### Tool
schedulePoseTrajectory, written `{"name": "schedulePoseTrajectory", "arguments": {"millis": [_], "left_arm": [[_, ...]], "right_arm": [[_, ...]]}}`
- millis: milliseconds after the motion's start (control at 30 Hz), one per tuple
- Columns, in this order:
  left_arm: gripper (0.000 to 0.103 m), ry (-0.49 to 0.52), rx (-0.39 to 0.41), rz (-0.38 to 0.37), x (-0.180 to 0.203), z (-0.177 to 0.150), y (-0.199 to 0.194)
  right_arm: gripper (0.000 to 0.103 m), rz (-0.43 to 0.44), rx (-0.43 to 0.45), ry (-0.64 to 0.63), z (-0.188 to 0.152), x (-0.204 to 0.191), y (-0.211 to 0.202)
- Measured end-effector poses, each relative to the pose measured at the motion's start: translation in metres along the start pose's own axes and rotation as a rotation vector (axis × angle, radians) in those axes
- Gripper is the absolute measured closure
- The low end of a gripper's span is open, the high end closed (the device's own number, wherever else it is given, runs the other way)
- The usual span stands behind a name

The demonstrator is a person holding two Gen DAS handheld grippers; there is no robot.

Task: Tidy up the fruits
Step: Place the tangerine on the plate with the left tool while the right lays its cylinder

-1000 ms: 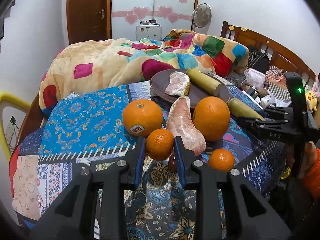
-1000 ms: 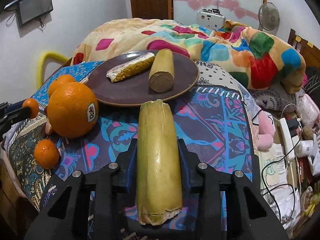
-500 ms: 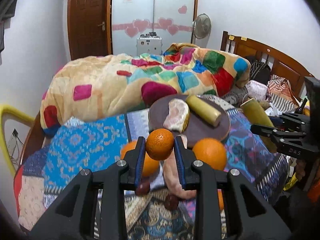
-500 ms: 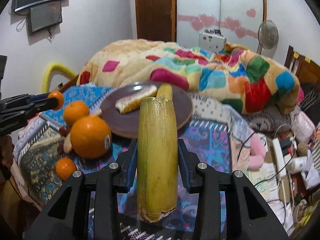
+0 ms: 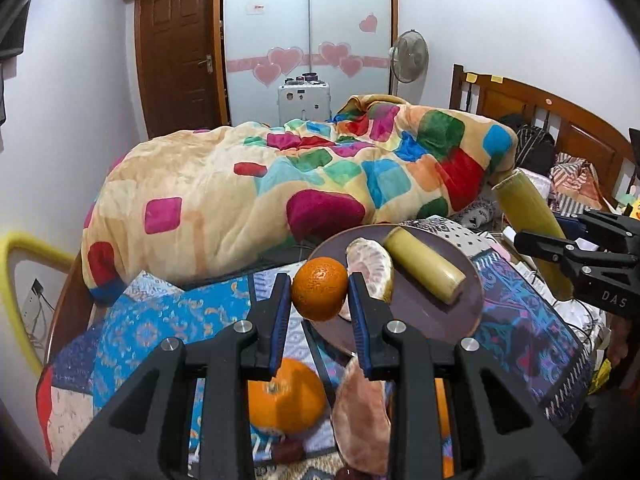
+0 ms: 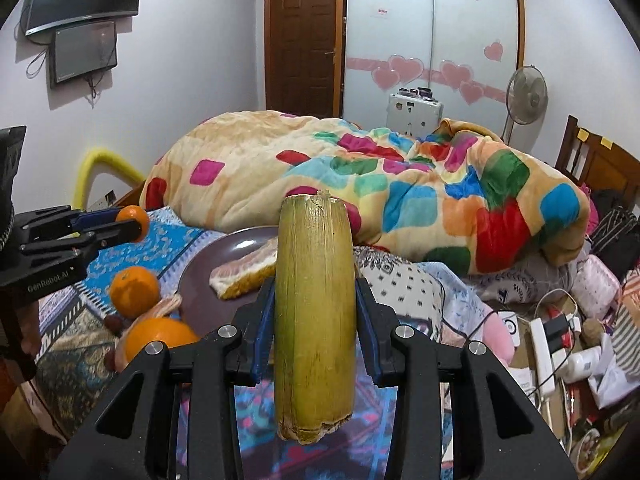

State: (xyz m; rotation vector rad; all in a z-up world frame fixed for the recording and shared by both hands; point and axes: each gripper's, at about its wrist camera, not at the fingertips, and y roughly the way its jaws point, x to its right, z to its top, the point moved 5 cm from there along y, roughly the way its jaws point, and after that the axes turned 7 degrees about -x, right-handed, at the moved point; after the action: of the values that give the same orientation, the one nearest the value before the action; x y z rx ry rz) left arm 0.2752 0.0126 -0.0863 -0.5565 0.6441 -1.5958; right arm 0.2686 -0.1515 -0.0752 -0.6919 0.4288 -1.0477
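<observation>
My left gripper [image 5: 319,294] is shut on a small orange tangerine [image 5: 319,288] and holds it in the air above the near-left edge of the brown plate [image 5: 416,316]. On the plate lie a peeled pomelo wedge [image 5: 372,268] and a short sugarcane piece [image 5: 424,266]. My right gripper [image 6: 315,320] is shut on a long yellow-green sugarcane piece [image 6: 315,320], held lengthwise above the table, near the plate [image 6: 236,252]. It also shows in the left wrist view [image 5: 528,220]. Below lie a big orange [image 5: 286,398] and a pomelo wedge [image 5: 362,412].
The patterned tablecloth [image 5: 152,320] covers the table. Two oranges [image 6: 134,290] [image 6: 158,338] lie left of the plate in the right wrist view. A bed with a colourful quilt [image 5: 280,184] stands behind. Clutter and cables [image 6: 560,340] lie at the right.
Both grippers have risen further with their loads. The tangerine now hangs over the plate's near edge; the sugarcane piece is higher above the table.
</observation>
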Motion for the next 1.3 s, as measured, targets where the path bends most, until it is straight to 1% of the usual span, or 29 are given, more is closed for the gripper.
{"name": "schedulePoseTrajectory", "arguments": {"millis": [133,267,333,533,700,767,833,933,1167,1200,1267,1300], "left_arm": [[0.074,-0.011,-0.012,-0.005,-0.001,0.01,0.016],[0.074,-0.041,-0.054,-0.047,-0.005,0.018,0.036],[0.074,-0.05,-0.068,-0.048,-0.007,0.021,0.044],[0.074,-0.06,-0.137,-0.042,-0.013,0.023,0.075],[0.074,-0.058,-0.188,-0.053,-0.013,0.024,0.093],[0.074,-0.054,-0.212,-0.067,-0.009,0.023,0.1],[0.074,-0.038,-0.233,-0.063,-0.006,0.022,0.106],[0.074,-0.008,-0.263,-0.055,0.002,0.019,0.113],[0.073,0.01,-0.296,-0.052,0.008,0.017,0.119],[0.072,0.006,-0.297,-0.055,0.007,0.017,0.119],[0.061,-0.004,-0.291,-0.059,0.006,0.017,0.117],[0.053,-0.009,-0.286,-0.059,0.005,0.017,0.116]], "right_arm": [[0.069,-0.013,-0.008,-0.001,0.008,0.004,0.015],[0.069,-0.014,-0.022,0.007,0.012,0.01,0.031],[0.069,-0.021,-0.033,0.006,0.014,0.012,0.04],[0.069,-0.017,-0.082,0.011,0.016,0.017,0.072],[0.069,-0.022,-0.135,0.009,0.017,0.02,0.096],[0.069,-0.017,-0.146,0.011,0.016,0.021,0.101],[0.069,-0.01,-0.158,0.012,0.017,0.022,0.105],[0.069,-0.022,-0.174,0.002,0.019,0.021,0.108],[0.068,-0.009,-0.225,0.016,0.017,0.025,0.114],[0.068,-0.009,-0.231,0.016,0.016,0.025,0.116],[0.068,-0.003,-0.236,0.019,0.013,0.025,0.117],[0.068,-0.003,-0.233,0.019,0.013,0.025,0.116]]}}
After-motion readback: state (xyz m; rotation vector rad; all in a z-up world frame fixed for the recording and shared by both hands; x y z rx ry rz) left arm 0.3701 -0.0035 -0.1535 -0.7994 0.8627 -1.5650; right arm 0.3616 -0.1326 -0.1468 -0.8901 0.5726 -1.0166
